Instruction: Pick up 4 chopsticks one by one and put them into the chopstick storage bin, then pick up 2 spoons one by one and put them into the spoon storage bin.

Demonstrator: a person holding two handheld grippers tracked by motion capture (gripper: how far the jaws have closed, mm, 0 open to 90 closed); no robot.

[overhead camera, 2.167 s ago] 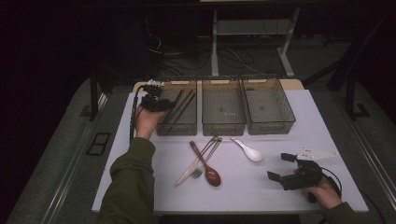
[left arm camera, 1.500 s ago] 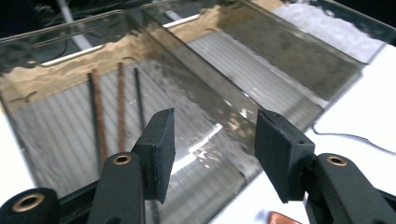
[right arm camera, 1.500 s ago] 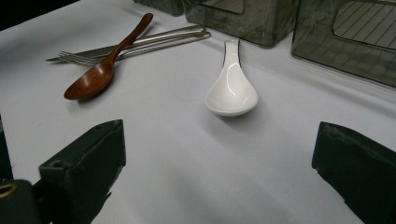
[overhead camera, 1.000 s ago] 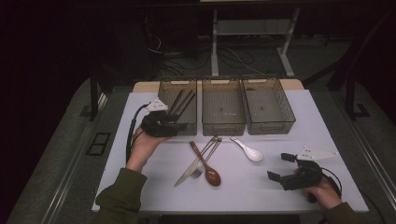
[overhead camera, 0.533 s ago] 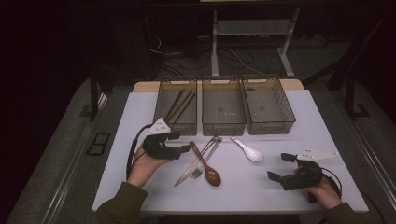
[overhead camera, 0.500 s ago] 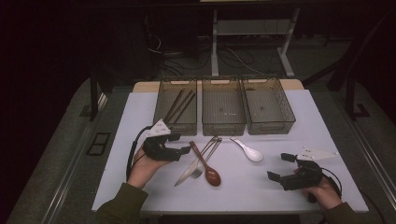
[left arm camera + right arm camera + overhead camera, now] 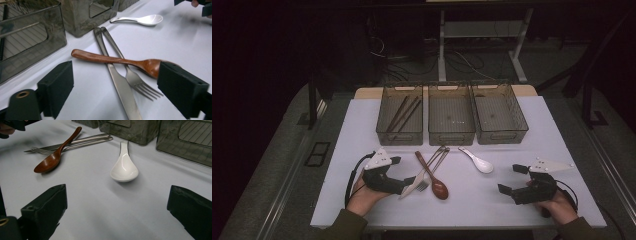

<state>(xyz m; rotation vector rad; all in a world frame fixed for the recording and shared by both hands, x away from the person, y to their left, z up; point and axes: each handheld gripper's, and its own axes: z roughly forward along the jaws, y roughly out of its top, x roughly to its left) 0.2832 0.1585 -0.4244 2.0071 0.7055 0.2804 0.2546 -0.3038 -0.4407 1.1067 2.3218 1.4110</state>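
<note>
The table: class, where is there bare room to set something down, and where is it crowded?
Bare room: the table between the white spoon and the right claw, and left of the left claw. Crowded: the middle, where wooden spoon, knife and fork cross.

The high view is dim and soft, the room around it nearly black and only the white table (image 7: 362, 150) catching pale light from above, with faint shadows under the cutlery. Both gripper views are brighter and sharper in the middle: the white spoon (image 7: 124, 168) carries a small glare and a soft shadow, the knife (image 7: 120, 85) and fork (image 7: 138, 83) gleam dully, while the black jaws at the bottom are large and slightly out of focus and the far corners smear into blur
</note>
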